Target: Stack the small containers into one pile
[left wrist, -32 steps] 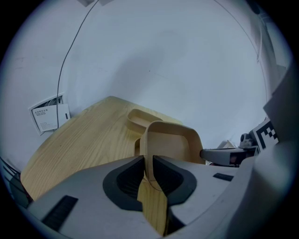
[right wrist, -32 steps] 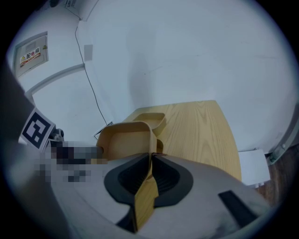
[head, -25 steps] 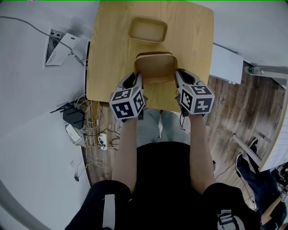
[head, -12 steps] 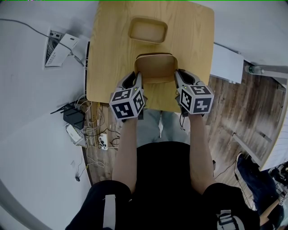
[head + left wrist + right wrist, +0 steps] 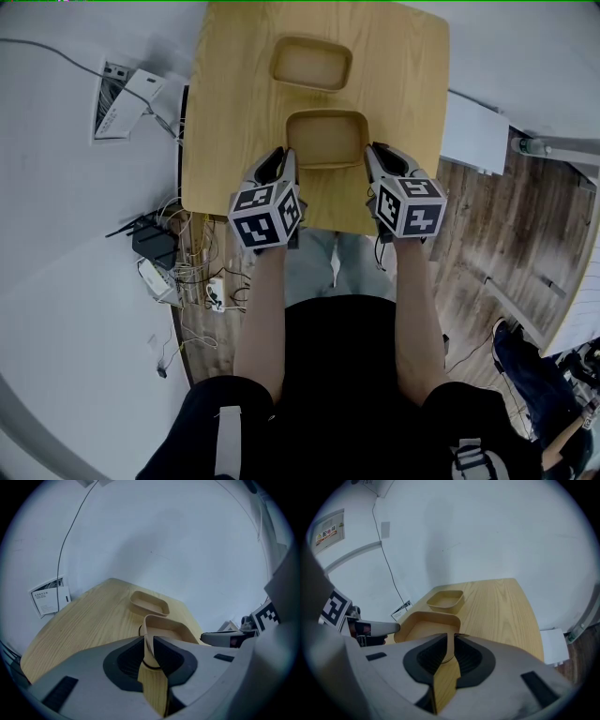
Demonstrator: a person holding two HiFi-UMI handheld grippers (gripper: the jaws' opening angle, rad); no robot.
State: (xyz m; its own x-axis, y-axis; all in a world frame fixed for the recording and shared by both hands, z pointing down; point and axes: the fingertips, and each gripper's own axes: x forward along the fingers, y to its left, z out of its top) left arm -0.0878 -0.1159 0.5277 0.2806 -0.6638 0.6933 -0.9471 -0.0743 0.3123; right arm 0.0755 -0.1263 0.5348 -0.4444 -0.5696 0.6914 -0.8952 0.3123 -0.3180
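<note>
- Containers first: the near container (image 5: 326, 139) lies on the table (image 5: 225, 103) at mid-frame in the head view. Its long axis runs left to right, directly between our two grippers.
- The far container (image 5: 310, 64) sits up the frame from it, open side up and apart from it, with a strip of bare wood between them. Its long axis also runs left to right.
- We have the left gripper (image 5: 289, 159) clamped on the near container's left end wall. Its own view shows that wall pinched between the pads.
- The right gripper (image 5: 371, 155) has just been opening its jaws. The right end wall stands between them, but the pads look just off it.
- The far container lies ahead of both grippers, up the frame and slightly left of the near one's centre. Our left gripper is therefore a little nearer to it.
- We judge that no pile exists yet. Nesting the two would mean moving one up or down the frame onto the other, with the long axes kept parallel.
</note>
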